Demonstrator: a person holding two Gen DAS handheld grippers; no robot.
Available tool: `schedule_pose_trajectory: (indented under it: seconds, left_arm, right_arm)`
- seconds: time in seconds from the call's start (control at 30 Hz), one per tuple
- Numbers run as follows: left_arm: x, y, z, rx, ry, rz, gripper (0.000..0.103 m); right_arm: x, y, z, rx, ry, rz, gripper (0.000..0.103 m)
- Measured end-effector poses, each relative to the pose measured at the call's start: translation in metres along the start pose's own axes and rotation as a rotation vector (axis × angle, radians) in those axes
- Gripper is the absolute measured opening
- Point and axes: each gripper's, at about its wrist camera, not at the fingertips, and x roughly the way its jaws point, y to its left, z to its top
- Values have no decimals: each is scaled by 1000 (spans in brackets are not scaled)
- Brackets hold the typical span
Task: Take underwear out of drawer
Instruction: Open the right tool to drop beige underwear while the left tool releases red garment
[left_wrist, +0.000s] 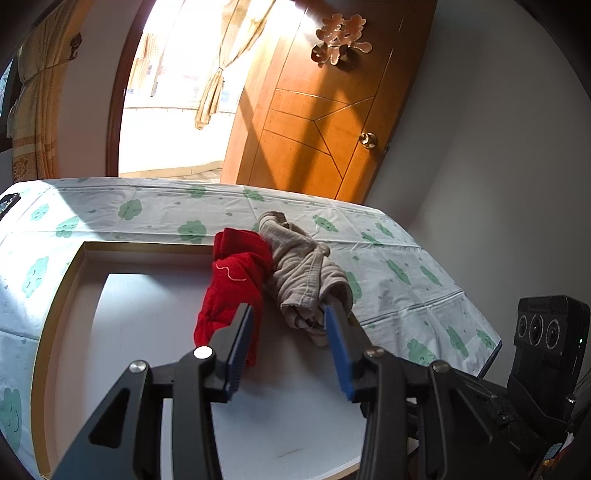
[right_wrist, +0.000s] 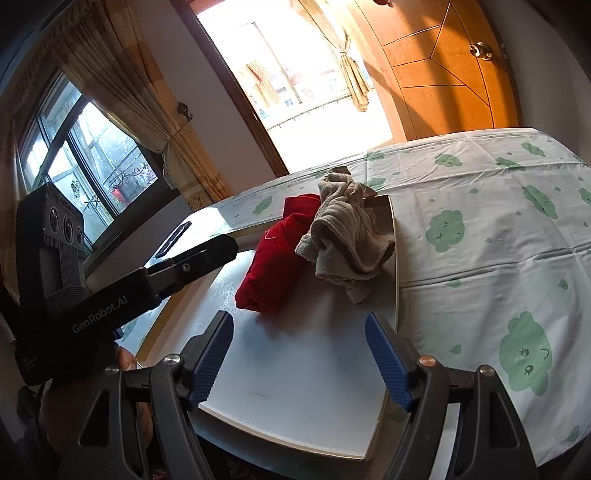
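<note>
A shallow white drawer (left_wrist: 147, 325) with a pale wood rim lies on the table. In its far right corner lie a red underwear (left_wrist: 236, 280) and a crumpled beige underwear (left_wrist: 306, 277), which hangs partly over the rim. My left gripper (left_wrist: 290, 314) is open, its blue pads just short of the two garments and touching neither. In the right wrist view the drawer (right_wrist: 295, 369), the red underwear (right_wrist: 277, 254) and the beige underwear (right_wrist: 343, 236) show again. My right gripper (right_wrist: 299, 325) is open and empty over the drawer's near part. The left gripper's arm (right_wrist: 192, 262) reaches in from the left.
A tablecloth (left_wrist: 388, 251) with green cloud prints covers the table (right_wrist: 498, 229). A dark phone (right_wrist: 173, 238) lies near the table's left edge. Behind stand a wooden door (left_wrist: 317, 122), a bright balcony doorway and a curtained window (right_wrist: 85, 155).
</note>
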Motion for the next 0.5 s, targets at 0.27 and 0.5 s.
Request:
schedule_pose_trajectory:
  seconds: [0.27,0.5]
  left_arm:
    - [-24,-9,-24,28,-20,-27,40]
    - [-51,-18,-43,64,-38,-57,40]
  right_arm:
    - [-21,8,-34,-19,-12,29,76]
    - [-42,10,-63,-50,-40,5,77]
